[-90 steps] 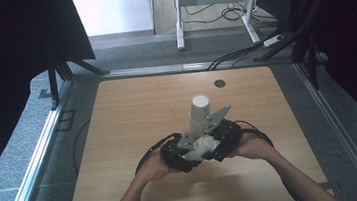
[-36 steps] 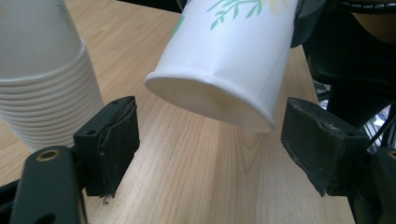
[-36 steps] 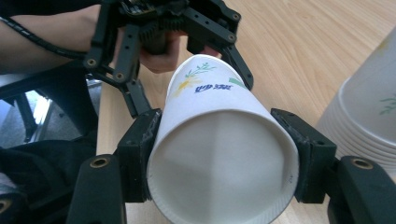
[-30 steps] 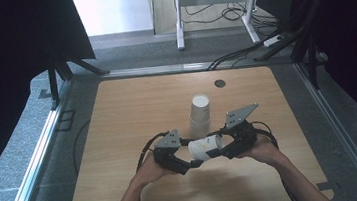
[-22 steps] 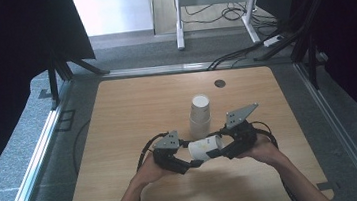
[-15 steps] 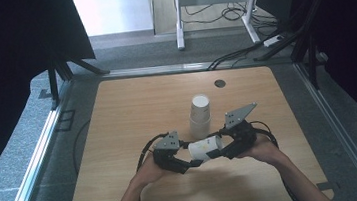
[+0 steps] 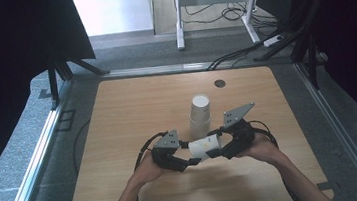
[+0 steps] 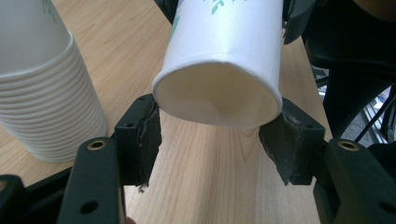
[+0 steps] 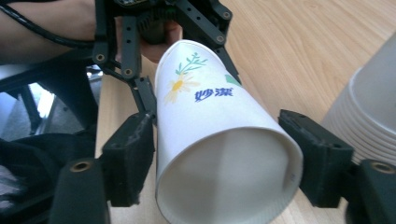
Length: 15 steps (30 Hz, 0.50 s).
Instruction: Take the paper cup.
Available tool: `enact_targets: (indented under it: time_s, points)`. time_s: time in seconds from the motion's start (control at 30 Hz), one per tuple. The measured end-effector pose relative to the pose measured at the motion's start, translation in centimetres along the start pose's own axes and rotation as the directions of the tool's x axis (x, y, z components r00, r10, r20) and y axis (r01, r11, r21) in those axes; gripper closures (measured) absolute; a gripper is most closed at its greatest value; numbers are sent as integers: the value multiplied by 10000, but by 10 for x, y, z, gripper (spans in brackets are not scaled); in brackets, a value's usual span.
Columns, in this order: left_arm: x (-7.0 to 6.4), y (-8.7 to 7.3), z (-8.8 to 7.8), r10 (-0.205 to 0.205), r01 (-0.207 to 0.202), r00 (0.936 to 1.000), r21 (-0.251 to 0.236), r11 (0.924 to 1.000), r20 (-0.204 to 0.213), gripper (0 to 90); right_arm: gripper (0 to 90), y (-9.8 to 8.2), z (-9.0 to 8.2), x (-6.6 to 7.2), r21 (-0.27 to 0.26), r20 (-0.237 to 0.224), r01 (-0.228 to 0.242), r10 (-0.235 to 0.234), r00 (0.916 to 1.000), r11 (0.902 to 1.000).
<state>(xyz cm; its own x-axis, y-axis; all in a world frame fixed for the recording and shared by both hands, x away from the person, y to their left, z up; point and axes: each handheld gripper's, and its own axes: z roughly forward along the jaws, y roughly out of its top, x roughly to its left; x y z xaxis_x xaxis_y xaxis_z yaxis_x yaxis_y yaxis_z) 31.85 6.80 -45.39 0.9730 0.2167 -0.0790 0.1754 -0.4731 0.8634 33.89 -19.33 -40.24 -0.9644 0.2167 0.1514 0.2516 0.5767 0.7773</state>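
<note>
A single paper cup point(image 7: 204, 147) lay on its side in the air just above the tabletop point(image 7: 132, 110), held between the two hand-held grippers near the front edge. The left hand-held gripper point(image 7: 183, 161) was clamped on the cup's narrow base end; in the left gripper view its pads point(image 8: 144, 135) pressed both sides of the base and slightly flattened it, the jaws having just closed on it. The right hand-held gripper point(image 7: 220, 150) stood at the cup's wide mouth end. In the right gripper view its jaws flanked the rim, having just been opening; the left pad point(image 9: 133, 156) sat close against the cup wall point(image 9: 210, 126) and the right pad appeared just clear of it, though contact could not be settled for certain. The cup bore a flower print and blue characters on its side. A stack of paper cups point(image 7: 200, 114) stood upright, mouth down, just behind the held cup, apart from both grippers. A small dark disc point(image 7: 220, 83) lay near the far edge of the tabletop.
</note>
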Motion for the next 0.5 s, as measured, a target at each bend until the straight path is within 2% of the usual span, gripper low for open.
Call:
enact_targets:
  time_s: [0.17,0.3,0.5]
  points:
    - [1,2,-2,45,-41,10000,575,9983,-75,397,226,1,-7,-1,-28,323,117,-116,9994,9999]
    - [1,4,-3,98,-83,9999,1031,9946,-137,396,202,1,-11,0,273,525,343,-357,9980,9990]
    - [1,11,-2,323,-267,9992,2029,9788,-244,396,175,5,-9,4,1122,693,859,-940,9932,9900]
